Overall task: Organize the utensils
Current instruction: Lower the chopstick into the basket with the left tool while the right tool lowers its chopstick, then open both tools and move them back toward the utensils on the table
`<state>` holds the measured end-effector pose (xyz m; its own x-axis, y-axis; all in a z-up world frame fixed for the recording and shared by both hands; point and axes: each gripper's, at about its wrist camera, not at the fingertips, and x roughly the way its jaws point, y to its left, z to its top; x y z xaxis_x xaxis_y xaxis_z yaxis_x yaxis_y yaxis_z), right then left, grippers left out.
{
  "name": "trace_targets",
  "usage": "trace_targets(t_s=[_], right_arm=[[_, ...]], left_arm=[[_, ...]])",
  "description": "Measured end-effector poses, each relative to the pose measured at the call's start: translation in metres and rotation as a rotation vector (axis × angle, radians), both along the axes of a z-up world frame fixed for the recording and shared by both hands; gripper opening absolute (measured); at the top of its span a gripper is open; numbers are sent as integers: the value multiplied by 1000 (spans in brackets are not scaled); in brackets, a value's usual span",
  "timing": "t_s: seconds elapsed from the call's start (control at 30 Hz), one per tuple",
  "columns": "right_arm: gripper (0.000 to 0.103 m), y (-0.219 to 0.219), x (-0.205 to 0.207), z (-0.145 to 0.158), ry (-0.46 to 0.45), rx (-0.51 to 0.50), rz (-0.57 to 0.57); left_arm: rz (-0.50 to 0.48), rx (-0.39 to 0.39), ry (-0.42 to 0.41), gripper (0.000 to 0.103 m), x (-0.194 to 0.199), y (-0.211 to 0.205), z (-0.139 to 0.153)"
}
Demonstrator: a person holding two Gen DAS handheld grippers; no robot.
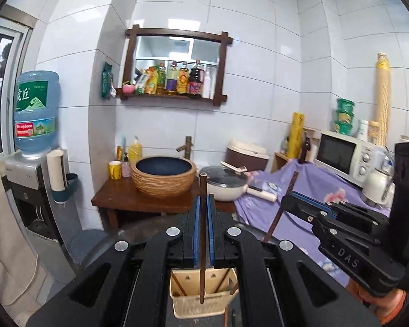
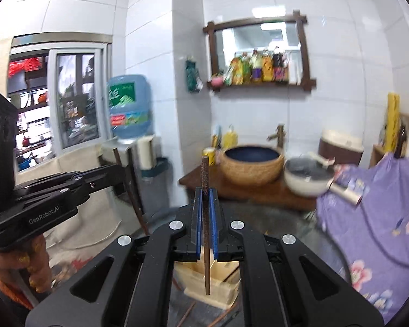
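My left gripper (image 1: pixel 203 204) is shut on a dark brown chopstick (image 1: pixel 203 234) held upright, its lower end over a beige utensil holder (image 1: pixel 201 297) with other chopsticks in it. My right gripper (image 2: pixel 205 199) is shut on a second brown chopstick (image 2: pixel 205 231), also upright, its tip above the same holder (image 2: pixel 212 286). In the left wrist view the right gripper (image 1: pixel 289 204) shows at the right with its chopstick (image 1: pixel 282 207). In the right wrist view the left gripper (image 2: pixel 117 174) shows at the left with its chopstick (image 2: pixel 129 188).
A woven basin (image 1: pixel 163 175) and tap stand on a brown wooden table (image 1: pixel 114 199), with a white pan (image 1: pixel 226 186) beside it. A purple floral cloth (image 1: pixel 313 188) covers the counter at the right, with a microwave (image 1: pixel 343 154). A water dispenser (image 1: pixel 35 147) stands left. Loose chopsticks (image 2: pixel 188 314) lie below the holder.
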<state>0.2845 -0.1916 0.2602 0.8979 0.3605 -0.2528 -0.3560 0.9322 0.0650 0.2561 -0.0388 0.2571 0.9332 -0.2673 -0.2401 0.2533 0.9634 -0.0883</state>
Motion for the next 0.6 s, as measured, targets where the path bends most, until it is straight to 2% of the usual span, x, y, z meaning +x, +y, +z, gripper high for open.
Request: trace_targets(t_s=[0.13, 0.4, 0.6], right_arm=[[6, 7, 25, -12, -13, -16, -40], [6, 17, 58, -90, 117, -37, -57], [6, 18, 68, -128, 182, -50, -66]], left_arm=[[53, -8, 29, 5, 33, -5, -16], [52, -8, 198, 5, 72, -9, -100], [57, 4, 279, 5, 84, -4, -141]])
